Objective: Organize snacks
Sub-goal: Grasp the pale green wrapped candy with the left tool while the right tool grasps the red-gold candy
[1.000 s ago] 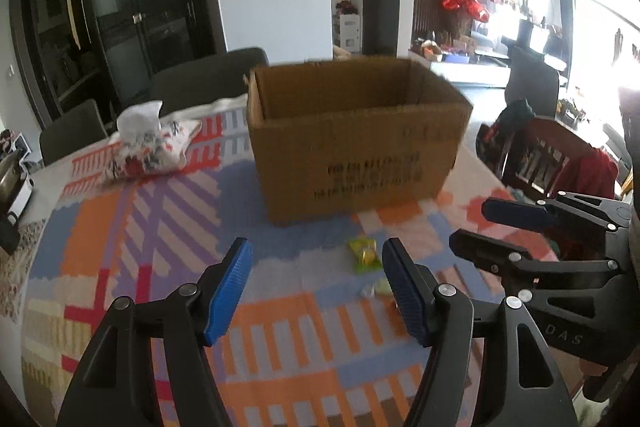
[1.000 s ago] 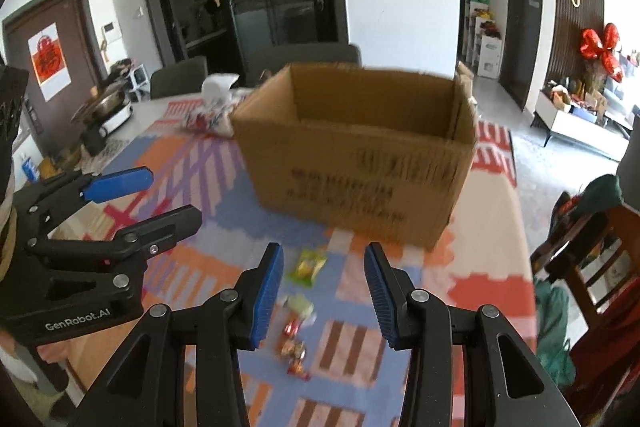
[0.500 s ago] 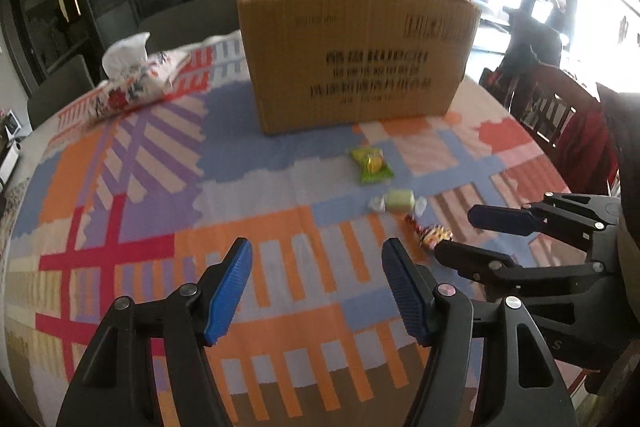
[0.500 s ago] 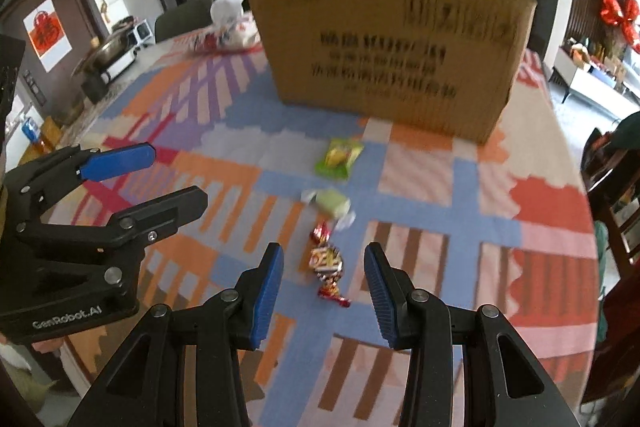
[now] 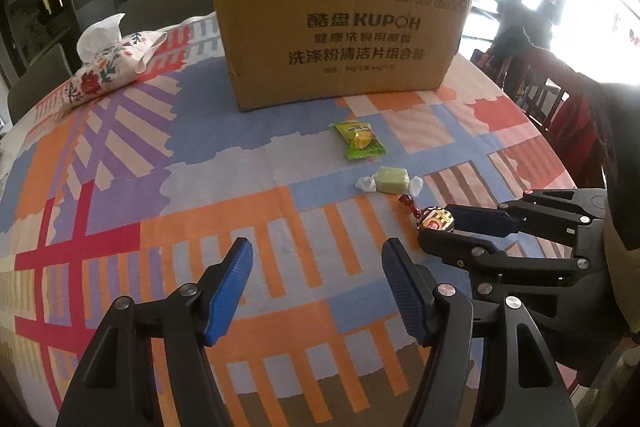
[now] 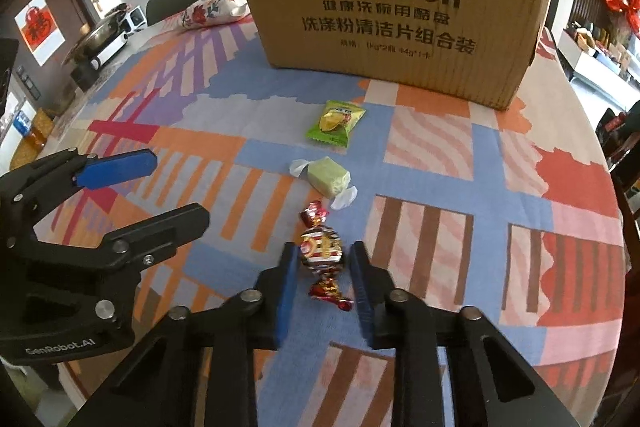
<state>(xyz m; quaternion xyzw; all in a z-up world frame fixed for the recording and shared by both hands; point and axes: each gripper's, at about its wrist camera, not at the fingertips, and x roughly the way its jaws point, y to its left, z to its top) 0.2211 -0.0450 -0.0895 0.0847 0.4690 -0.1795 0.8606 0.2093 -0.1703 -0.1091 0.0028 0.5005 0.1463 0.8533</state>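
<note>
Three sweets lie in a row on the patterned tablecloth (image 6: 440, 147), in front of an open cardboard box (image 6: 392, 7) (image 5: 340, 27). Nearest the box is a green packet (image 6: 336, 121) (image 5: 362, 141), then a pale green wrapped candy (image 6: 326, 177) (image 5: 390, 179). My right gripper (image 6: 323, 251) (image 5: 438, 227) is low over the cloth, its jaws closing on the red and gold candy (image 6: 322, 247) (image 5: 434, 221), which sits between the blue pads. My left gripper (image 5: 316, 247) (image 6: 180, 187) is open and holds nothing, just left of the right one.
A floral tissue pack (image 5: 108, 67) (image 6: 212, 3) lies at the far left of the table. A wooden chair with red cloth (image 5: 560, 99) stands past the right edge. A pot on a small cooker (image 6: 100, 35) sits beyond the table's left side.
Both grippers have come down toward the tablecloth. The right gripper's jaws have narrowed around the red and gold candy. The left gripper's jaws stay as wide as before.
</note>
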